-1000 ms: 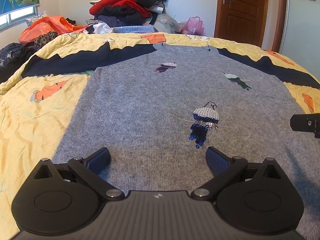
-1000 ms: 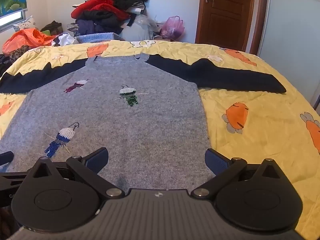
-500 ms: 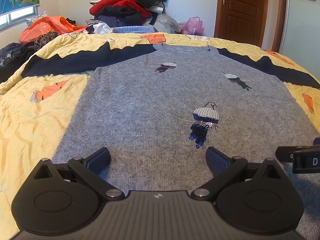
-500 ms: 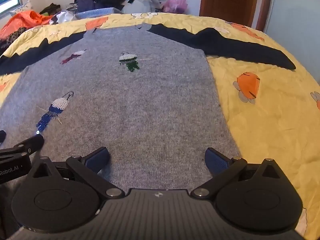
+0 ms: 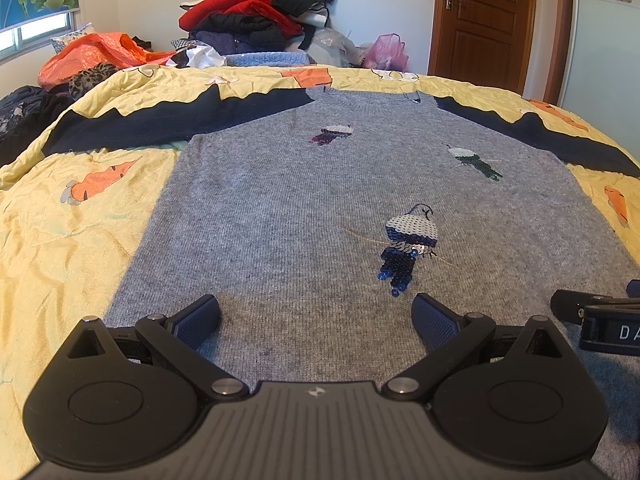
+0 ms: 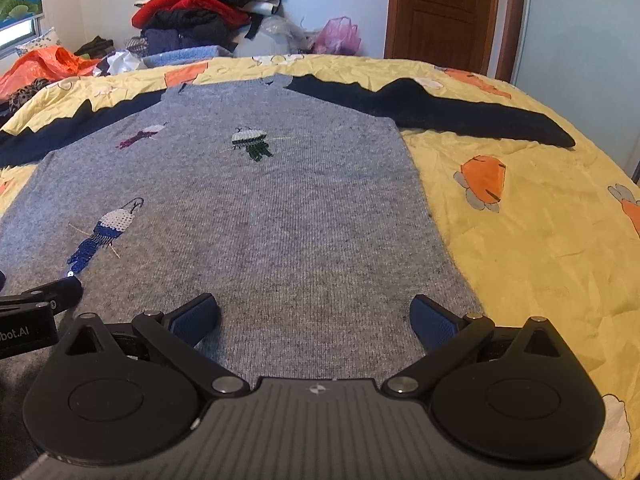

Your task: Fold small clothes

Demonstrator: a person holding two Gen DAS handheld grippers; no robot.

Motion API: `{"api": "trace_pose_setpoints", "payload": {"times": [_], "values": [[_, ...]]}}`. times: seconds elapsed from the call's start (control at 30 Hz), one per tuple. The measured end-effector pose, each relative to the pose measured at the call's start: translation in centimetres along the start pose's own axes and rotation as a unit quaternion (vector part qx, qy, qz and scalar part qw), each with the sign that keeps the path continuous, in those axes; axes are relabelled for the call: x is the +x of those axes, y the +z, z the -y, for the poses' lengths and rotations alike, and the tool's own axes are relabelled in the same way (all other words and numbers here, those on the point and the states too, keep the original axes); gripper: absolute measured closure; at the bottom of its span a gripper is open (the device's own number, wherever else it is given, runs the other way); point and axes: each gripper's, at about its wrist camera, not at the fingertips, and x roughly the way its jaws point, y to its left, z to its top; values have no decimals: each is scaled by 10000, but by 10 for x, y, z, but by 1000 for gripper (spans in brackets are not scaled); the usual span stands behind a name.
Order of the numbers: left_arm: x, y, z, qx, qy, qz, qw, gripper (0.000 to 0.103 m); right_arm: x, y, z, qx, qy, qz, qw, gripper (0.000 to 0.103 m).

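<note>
A grey knitted sweater (image 5: 288, 208) (image 6: 304, 216) with dark navy sleeves lies flat and face up on the bed, both sleeves spread outward. Sequin figures decorate its front, a blue one (image 5: 408, 244) being the nearest. My left gripper (image 5: 316, 320) hovers open over the hem, left of centre. My right gripper (image 6: 314, 318) stands open over the hem near the sweater's right side edge. Neither holds anything. One finger of the right gripper (image 5: 568, 306) shows at the right edge of the left wrist view; a finger of the left one (image 6: 52, 294) shows at the left of the right wrist view.
The bed carries a wrinkled yellow cover (image 5: 68, 240) (image 6: 540, 240) with orange prints. Behind it stands a pile of clothes (image 5: 248, 20), an orange bag (image 5: 96, 54) and a pink bag (image 5: 386, 52). A wooden door (image 5: 480, 20) is at the back right.
The right gripper dipped down toward the hem, then tilted back up and sits lower and closer to the left gripper. The left gripper has barely moved. The sweater lies unchanged.
</note>
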Motion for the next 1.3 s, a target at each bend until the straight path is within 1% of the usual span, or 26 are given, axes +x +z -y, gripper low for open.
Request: {"api": "trace_pose_setpoints", "payload": {"times": [0.07,0.13,0.33,0.47,0.6,0.7,0.9,1.3], "values": [[0,0,0,0,1,0,10000,0,-2,-4,-3,47,-77,164,9998,0],[0,0,0,1,1,-1,10000,0,-3,-5,-4,50,-104,206,9997,0],[0,0,0,3,1,-1,10000,0,-1,2,0,107,4,49,9999,0],[-1,0,0,3,2,0,10000,0,-2,-2,-2,4,-29,85,10000,0],[-1,0,0,2,2,0,10000,0,-6,-4,0,3,57,8,10000,0],[-1,0,0,1,0,0,10000,0,-11,-9,2,-30,167,42,9998,0],[-1,0,0,3,3,0,10000,0,-12,-10,-2,42,31,-10,10000,0],[-1,0,0,2,1,0,10000,0,-14,-13,0,21,99,66,9999,0]]}}
